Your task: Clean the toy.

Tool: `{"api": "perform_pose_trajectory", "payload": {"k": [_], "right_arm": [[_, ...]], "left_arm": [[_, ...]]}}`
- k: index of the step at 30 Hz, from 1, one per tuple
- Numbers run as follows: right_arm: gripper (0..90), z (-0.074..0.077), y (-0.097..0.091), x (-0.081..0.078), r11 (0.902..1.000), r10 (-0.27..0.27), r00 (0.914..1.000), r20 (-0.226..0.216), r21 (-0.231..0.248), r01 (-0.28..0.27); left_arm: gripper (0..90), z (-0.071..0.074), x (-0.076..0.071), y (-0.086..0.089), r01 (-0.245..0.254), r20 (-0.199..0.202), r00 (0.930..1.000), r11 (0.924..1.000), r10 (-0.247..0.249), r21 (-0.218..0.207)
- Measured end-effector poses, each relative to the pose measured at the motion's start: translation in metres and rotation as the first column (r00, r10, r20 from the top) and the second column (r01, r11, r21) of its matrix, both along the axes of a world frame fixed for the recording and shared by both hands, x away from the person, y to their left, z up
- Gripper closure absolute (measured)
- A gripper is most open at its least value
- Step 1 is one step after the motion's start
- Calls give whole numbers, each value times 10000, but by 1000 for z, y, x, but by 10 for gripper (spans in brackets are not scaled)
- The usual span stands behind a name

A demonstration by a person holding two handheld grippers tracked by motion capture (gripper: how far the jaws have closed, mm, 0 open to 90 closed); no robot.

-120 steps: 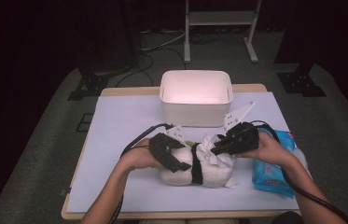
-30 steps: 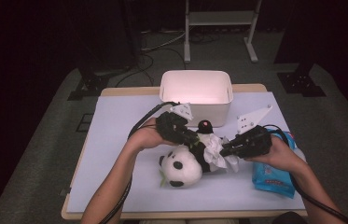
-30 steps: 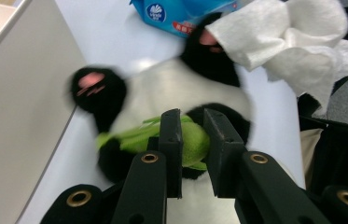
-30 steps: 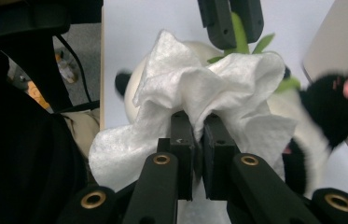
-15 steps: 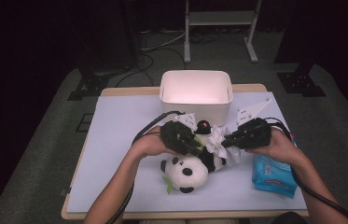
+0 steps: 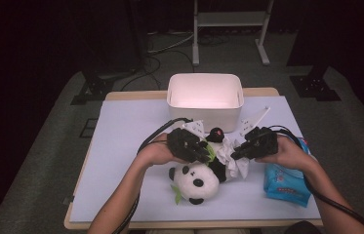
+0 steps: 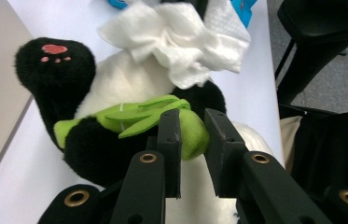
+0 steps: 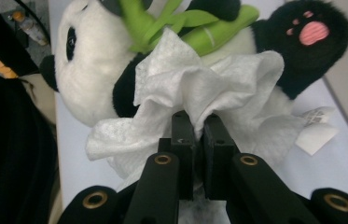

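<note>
My fingers (image 7: 169,140) pinch green bamboo; right ones grip the wipe (image 8: 199,88).
Panda (image 6: 196,180) lies near the tub (image 6: 205,97) (head nearest me).

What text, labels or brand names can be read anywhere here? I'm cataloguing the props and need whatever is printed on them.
No text can be read.
Blue wipes packet: it has red and white print, too small and blurred to read.
White tag by the panda toy: faint marks, illegible.
White bin, wipe and green bamboo: no writing visible.
</note>
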State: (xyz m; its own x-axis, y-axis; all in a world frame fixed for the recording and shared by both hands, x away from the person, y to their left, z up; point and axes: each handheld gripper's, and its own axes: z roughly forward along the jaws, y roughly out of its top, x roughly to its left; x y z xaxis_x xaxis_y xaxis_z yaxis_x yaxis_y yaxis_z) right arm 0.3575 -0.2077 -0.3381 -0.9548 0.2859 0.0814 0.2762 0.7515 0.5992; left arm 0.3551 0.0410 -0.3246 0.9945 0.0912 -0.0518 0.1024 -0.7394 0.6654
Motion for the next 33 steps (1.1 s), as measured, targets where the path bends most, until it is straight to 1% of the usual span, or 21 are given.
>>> {"api": "perform_pose_trajectory", "payload": {"k": [4, 8, 11, 14, 16, 18, 19, 22, 24, 26, 28, 29, 30, 33], "right_arm": [[847, -3, 1, -3, 9998, 190, 9996, -230, -94, -192], [848, -6, 0, -4, 9997, 261, 9986, -453, 7, -261], [849, -6, 0, -5, 9995, 330, 9980, -541, 44, -328], [851, -8, 3, -7, 9988, 487, 9968, -634, 66, -484], [851, -9, 5, -10, 9978, 663, 9953, -713, 70, -659], [851, -11, 9, -13, 9964, 843, 9932, -808, 32, -843], [851, -12, 11, -14, 9952, 963, 9917, -846, -61, -972], [849, -14, 15, -15, 9946, 1022, 9919, -752, -101, -1032], [849, -11, 12, -13, 9957, 923, 9931, -723, 121, -916], [849, -9, 10, -10, 9966, 789, 9948, -650, 302, -771], [848, -6, 7, -9, 9977, 592, 9968, -542, 376, -572], [848, -5, 7, -8, 9979, 509, 9978, -419, 412, -492], [848, -4, 6, -6, 9982, 456, 9986, -266, 392, -446], [848, -1, 3, -1, 9991, 133, 9999, -82, 413, -129]], "left_arm": [[772, 1, 0, 0, -85, 115, 9999, 9999, 85, -57], [775, 4, 1, 0, -157, 239, 9996, 9998, 159, -95], [775, 6, 1, 1, -184, 301, 9994, 9998, 186, -75], [777, 7, 1, 1, -235, 343, 9991, 9997, 239, -107], [779, 8, 2, 2, -357, 443, 9984, 9992, 364, -158], [779, 9, 2, 3, -400, 487, 9980, 9991, 404, -107], [779, 9, 2, 3, -370, 461, 9982, 9993, 372, -66], [776, 8, 0, 3, -300, 442, 9986, 9996, 300, -8], [769, 6, -2, 2, -169, 336, 9993, 9999, 168, 27], [755, 2, -4, 2, -34, 239, 9997, 10000, 32, 71], [745, -2, -6, 1, 37, 90, 10000, 10000, -37, 34], [741, -3, -6, 1, 74, 54, 10000, 10000, -74, 19], [738, -4, -7, 2, 136, 39, 9999, 9999, -136, 17], [730, -7, -9, 1, 173, 1, 9999, 9998, -173, 23]]}}
